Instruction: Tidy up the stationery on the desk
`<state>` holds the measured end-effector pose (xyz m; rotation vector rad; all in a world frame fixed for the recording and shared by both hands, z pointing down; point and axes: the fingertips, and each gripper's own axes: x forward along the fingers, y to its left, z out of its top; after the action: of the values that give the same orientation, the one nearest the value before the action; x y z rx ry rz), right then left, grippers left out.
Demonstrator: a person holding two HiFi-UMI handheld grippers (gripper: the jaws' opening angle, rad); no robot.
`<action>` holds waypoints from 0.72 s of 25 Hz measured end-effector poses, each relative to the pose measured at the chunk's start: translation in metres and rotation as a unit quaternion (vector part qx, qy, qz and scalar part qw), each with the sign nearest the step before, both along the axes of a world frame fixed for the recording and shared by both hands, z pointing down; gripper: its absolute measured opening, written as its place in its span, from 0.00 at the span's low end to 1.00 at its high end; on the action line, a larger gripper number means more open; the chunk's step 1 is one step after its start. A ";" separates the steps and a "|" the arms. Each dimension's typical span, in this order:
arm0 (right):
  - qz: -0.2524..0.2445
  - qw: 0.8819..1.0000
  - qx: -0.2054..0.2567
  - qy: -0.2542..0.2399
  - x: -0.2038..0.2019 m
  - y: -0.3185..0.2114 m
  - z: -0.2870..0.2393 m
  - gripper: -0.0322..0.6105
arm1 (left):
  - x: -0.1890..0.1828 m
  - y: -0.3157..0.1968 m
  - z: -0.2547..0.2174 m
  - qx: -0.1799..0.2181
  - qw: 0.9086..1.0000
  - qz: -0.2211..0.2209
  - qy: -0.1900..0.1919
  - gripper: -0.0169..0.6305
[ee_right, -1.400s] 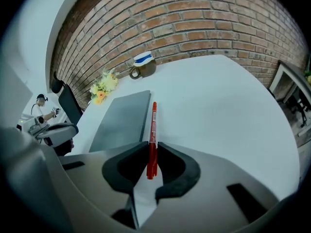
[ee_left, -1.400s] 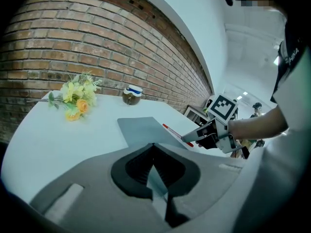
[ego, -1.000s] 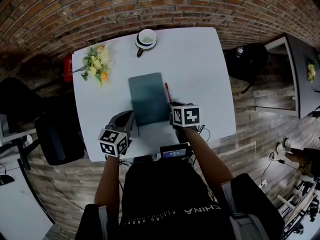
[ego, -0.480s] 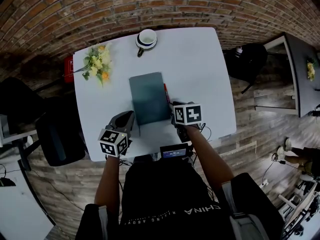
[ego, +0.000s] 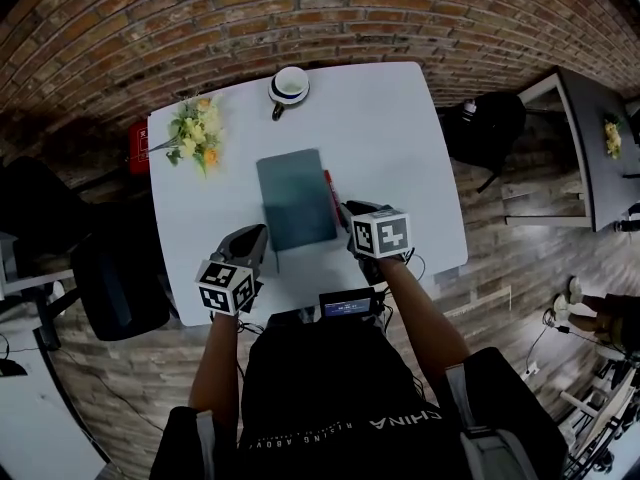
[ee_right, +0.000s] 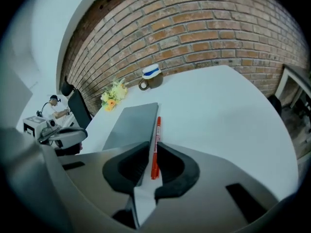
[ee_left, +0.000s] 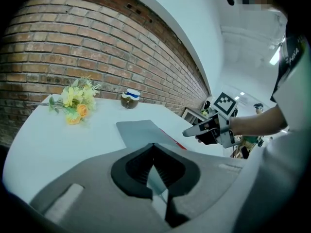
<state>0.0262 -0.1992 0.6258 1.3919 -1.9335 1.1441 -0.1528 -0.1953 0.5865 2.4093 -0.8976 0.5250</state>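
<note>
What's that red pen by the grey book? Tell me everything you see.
The red pen is a slim, plastic-looking marker with some print on its barrel. It lies flat on the white desk, alongside the grey notebook. The right tongs straddle its near end, jaws apart; whether they touch it is unclear.

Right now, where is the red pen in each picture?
Head view: the red pen lies mid-desk, its near end at the right tool.
Left gripper view: a thin red strip just right of centre.
Right gripper view: bottom centre, running in between that tool's jaws.
Shared landmark: the grey notebook; the pen lies along its right edge in every view.
</note>
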 end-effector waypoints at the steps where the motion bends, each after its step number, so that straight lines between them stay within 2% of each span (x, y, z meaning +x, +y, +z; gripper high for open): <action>1: -0.013 1.000 0.020 0.006 -0.002 0.000 -0.006 0.13 | 0.000 0.001 -0.001 0.001 1.000 0.001 0.003 0.04; 3: -0.049 0.996 0.072 0.020 -0.010 0.000 -0.023 0.07 | 0.002 0.002 -0.004 0.006 1.000 0.002 0.009 0.04; 6: -0.107 0.983 0.142 0.043 -0.023 -0.001 -0.054 0.06 | 0.004 0.001 -0.010 0.017 1.000 0.005 0.018 0.04; 9: -0.135 0.971 0.185 0.061 -0.034 0.005 -0.080 0.06 | 0.004 0.005 -0.015 0.020 0.999 0.007 0.026 0.04; 12: -0.131 0.969 0.201 0.065 -0.038 0.009 -0.093 0.06 | 0.005 0.007 -0.022 0.026 0.999 0.012 0.035 0.04; 18: -0.110 0.970 0.202 0.075 -0.042 0.025 -0.098 0.06 | 0.003 0.016 -0.035 0.038 0.998 0.031 0.049 0.04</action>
<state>-0.0157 -0.1742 0.5279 1.3684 -2.2229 0.5449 -0.1498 -0.1791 0.5512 2.5148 -0.8166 0.3988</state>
